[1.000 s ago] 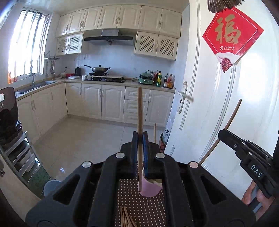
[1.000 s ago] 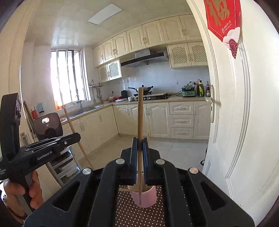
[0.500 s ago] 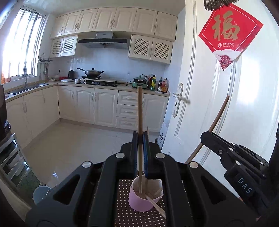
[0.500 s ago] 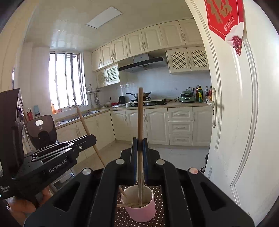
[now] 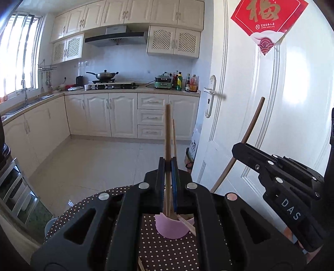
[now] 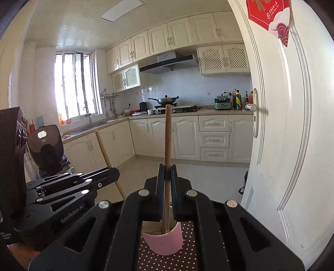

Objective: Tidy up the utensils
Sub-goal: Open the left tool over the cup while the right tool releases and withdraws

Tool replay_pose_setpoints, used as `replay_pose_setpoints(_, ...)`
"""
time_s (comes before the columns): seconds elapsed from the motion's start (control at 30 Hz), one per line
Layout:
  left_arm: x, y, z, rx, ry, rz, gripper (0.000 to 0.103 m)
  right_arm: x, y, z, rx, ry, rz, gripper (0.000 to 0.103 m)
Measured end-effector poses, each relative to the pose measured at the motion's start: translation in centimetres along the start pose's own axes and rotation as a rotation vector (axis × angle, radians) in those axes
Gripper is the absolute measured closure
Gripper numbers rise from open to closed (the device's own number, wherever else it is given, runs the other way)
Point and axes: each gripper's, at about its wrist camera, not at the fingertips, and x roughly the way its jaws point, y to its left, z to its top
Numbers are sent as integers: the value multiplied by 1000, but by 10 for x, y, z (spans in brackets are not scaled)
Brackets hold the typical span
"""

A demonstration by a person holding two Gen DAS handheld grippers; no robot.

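A bench [image 5: 167,246] covered in a brown cloth with white dots carries a pink cup [image 5: 170,228], the landmark here. The left tongs [image 5: 168,164] are clamped shut on a wooden chopstick [image 5: 167,133] that stands upright, its lower end inside the cup; another thin stick rises just behind it, and a pale stick leans out over the cup's right rim. The right tongs [image 6: 167,168] are likewise closed tight on a second chopstick [image 6: 167,135], also dipping into the cup [image 6: 165,242]. Beyond the cup lies a pale tiled floor [image 5: 100,164], then cream cupboards [image 5: 117,114], a stove with a wok [image 5: 103,75] and bottles. Right of the cup stands a white door [image 5: 261,125] bearing a red paper sign [image 5: 266,18]. A bright window [image 6: 76,83] sits far left.
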Motion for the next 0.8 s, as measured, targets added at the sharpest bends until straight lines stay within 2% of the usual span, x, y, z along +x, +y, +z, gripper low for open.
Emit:
replay_pose_setpoints(0.33,7,2,-5,-18,63,-5,96,10,3,-12,2,61,5,99)
replay_pose_setpoints(0.43,8,1,-6,-8,79,25,96,11,1,-13,6,71,3,99)
replay_pose_setpoints(0.63,7,-2,-5,-1,95,33,95,12,-3,-17,27,92,2,98)
replay_pose_setpoints(0.73,7,-6,-3,15,97,62,81,13,-2,-17,30,109,3,97)
replay_pose_setpoints(0.77,6,-7,-2,18,93,69,65,11,-2,-17,30,107,0,97)
replay_pose_setpoints(0.8,3,-8,-2,19,81,75,44,11,-2,-16,29,106,-1,97)
